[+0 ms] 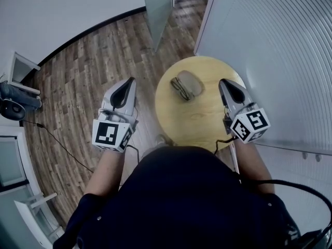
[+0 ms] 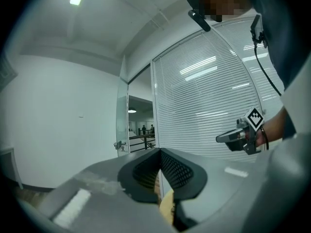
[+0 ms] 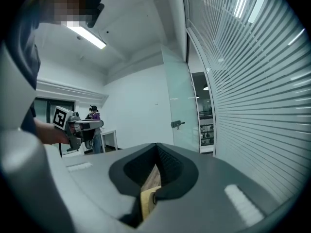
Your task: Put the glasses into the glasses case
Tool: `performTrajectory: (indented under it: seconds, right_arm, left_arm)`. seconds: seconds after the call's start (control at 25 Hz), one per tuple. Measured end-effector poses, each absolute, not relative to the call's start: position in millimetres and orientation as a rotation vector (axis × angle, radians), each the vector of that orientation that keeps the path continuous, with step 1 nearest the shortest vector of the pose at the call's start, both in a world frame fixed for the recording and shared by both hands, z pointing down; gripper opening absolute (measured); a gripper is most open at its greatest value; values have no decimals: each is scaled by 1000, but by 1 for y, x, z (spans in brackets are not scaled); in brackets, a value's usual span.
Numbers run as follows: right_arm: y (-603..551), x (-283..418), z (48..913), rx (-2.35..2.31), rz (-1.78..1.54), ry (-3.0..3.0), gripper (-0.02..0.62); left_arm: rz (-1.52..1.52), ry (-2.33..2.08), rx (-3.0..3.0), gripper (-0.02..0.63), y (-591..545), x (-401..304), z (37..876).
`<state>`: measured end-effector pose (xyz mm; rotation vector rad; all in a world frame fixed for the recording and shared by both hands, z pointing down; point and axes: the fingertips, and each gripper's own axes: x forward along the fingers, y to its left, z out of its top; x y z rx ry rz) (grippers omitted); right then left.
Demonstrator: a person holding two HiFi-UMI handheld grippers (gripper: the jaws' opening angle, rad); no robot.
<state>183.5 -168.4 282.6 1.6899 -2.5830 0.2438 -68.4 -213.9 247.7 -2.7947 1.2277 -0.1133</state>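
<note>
On the round wooden table [image 1: 205, 119] lies a tan oval glasses case [image 1: 190, 82], with the dark glasses [image 1: 179, 90] against its left side; whether they lie in it or beside it I cannot tell. My left gripper [image 1: 130, 81] hangs over the floor left of the table, shut and empty. My right gripper [image 1: 223, 82] is over the table's right part, to the right of the case, also shut and empty. In the left gripper view its jaws [image 2: 159, 153] meet and the right gripper [image 2: 238, 136] shows beyond. The right gripper view shows its jaws [image 3: 156, 148] together and the left gripper [image 3: 80, 125].
A wall of white blinds [image 1: 270, 45] runs close along the table's right. A glass door [image 1: 158, 9] stands at the back. Wood floor [image 1: 88, 71] lies to the left, with a cable [image 1: 57, 141] and dark gear [image 1: 13, 105] by the left wall. A person [image 3: 93, 114] stands far off.
</note>
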Motion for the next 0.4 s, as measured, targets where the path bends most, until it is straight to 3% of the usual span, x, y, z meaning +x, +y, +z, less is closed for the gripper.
performTrajectory:
  seconds: [0.4]
  right_arm:
    - [-160, 186, 283, 1649, 229, -2567, 9]
  left_arm:
    - [-86, 1221, -2803, 0, -205, -63, 249]
